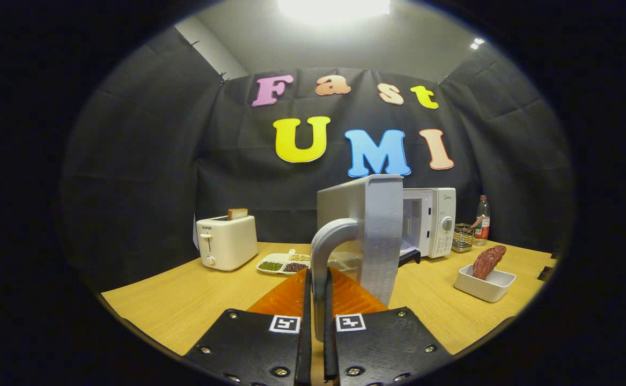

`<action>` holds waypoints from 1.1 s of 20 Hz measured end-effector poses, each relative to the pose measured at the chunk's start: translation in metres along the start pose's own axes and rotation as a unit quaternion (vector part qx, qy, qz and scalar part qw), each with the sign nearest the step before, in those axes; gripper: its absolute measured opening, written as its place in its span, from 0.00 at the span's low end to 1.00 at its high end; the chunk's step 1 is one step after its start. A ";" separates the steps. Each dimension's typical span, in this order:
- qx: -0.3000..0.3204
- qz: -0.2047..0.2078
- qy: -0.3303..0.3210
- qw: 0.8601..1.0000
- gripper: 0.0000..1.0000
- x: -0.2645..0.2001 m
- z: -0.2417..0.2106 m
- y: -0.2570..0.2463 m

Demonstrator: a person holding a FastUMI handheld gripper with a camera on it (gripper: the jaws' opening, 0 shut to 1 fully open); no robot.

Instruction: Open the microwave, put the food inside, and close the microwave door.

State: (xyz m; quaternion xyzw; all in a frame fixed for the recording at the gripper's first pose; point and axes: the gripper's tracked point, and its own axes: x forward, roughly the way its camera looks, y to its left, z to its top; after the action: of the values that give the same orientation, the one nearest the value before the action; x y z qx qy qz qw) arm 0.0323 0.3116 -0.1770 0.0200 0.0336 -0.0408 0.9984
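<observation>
"SUPOR" on toaster front; microwave logo too small to read

On the bench: one microwave, one toaster, one bottle, one dish, one tray, one rack.

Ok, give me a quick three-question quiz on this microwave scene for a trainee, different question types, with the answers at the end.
1. True or false: the microwave door is swung open.
2. What are the fingers of the gripper closed on?
A. the toaster's lever
B. the door handle
C. the white dish
3. Fill in: the reddish-brown piece of food leans in a white ____ on the table.

Key
1. True: the microwave cavity shows behind the door.
2. B: the grey door handle runs down between both fingers.
3. Dish, standing off beside the microwave, away from the toaster.
</observation>
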 end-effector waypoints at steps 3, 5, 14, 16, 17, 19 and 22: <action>0.004 0.013 0.000 1.000 0.10 -0.007 -0.001 0.009; 0.007 0.031 -0.009 0.999 0.40 -0.018 0.003 0.018; 0.027 0.212 0.025 0.977 0.95 -0.079 0.033 -0.032; 0.029 0.220 0.025 0.975 0.95 -0.074 0.042 -0.082; 0.013 0.212 0.025 0.977 0.95 -0.070 0.045 -0.111; -0.029 0.175 0.008 0.984 0.95 -0.055 0.050 -0.180; -0.085 0.118 0.007 0.989 0.95 -0.029 0.039 -0.275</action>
State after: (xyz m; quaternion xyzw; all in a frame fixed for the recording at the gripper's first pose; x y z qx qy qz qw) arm -0.0171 0.0383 -0.1465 -0.0605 0.0411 0.0805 0.9941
